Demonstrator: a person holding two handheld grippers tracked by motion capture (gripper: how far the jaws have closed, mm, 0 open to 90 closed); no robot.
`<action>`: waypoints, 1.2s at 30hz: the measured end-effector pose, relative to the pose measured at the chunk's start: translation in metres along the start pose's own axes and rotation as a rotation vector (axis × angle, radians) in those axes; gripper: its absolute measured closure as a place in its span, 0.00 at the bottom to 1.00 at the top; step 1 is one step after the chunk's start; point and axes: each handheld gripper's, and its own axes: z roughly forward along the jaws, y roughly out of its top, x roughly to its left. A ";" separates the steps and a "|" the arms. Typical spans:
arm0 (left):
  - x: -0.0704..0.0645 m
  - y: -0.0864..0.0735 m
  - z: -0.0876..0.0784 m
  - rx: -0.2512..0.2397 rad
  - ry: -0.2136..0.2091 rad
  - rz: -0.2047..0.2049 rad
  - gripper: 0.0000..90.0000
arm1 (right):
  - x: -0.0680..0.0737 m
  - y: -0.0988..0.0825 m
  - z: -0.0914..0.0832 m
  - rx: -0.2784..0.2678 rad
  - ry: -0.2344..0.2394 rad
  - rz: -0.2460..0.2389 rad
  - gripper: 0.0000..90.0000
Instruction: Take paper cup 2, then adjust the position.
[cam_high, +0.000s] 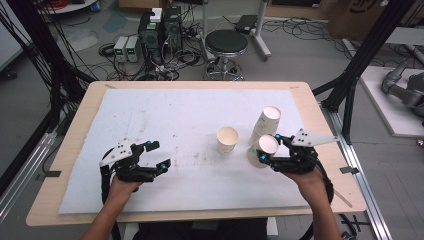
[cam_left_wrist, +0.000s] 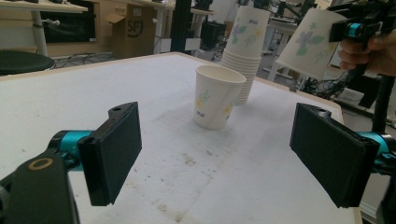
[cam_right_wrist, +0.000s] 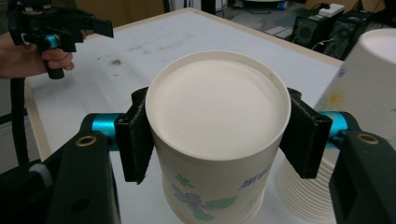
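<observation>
A white paper cup with a flower print (cam_right_wrist: 217, 107) is clamped base-up between the black pads of my right gripper (cam_right_wrist: 217, 135). In the high view that held cup (cam_high: 260, 151) hangs tilted at the right of the table, in the right gripper (cam_high: 269, 147), beside a stack of upturned cups (cam_high: 265, 122). A single upright cup (cam_high: 227, 139) stands near the table's middle. My left gripper (cam_high: 159, 154) rests low at the front left with its jaws wide apart and nothing between them. The left gripper view shows the upright cup (cam_left_wrist: 216, 98) ahead of the left gripper (cam_left_wrist: 215, 158).
White cloth (cam_high: 165, 115) covers most of the wooden table (cam_high: 85, 107). A black stool (cam_high: 226, 42) and computer gear (cam_high: 160, 30) stand on the floor beyond the far edge. Black frame posts (cam_high: 367, 45) rise at both sides.
</observation>
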 end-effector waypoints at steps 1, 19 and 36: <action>0.000 0.000 0.001 0.001 -0.002 0.002 0.18 | 0.001 -0.001 0.003 0.001 0.006 -0.005 0.40; -0.005 0.000 0.006 -0.002 -0.054 0.021 0.18 | 0.012 -0.003 0.023 0.022 0.056 -0.031 0.39; -0.023 0.005 0.021 0.025 -0.114 0.074 0.18 | 0.026 -0.004 0.037 0.022 0.110 -0.055 0.39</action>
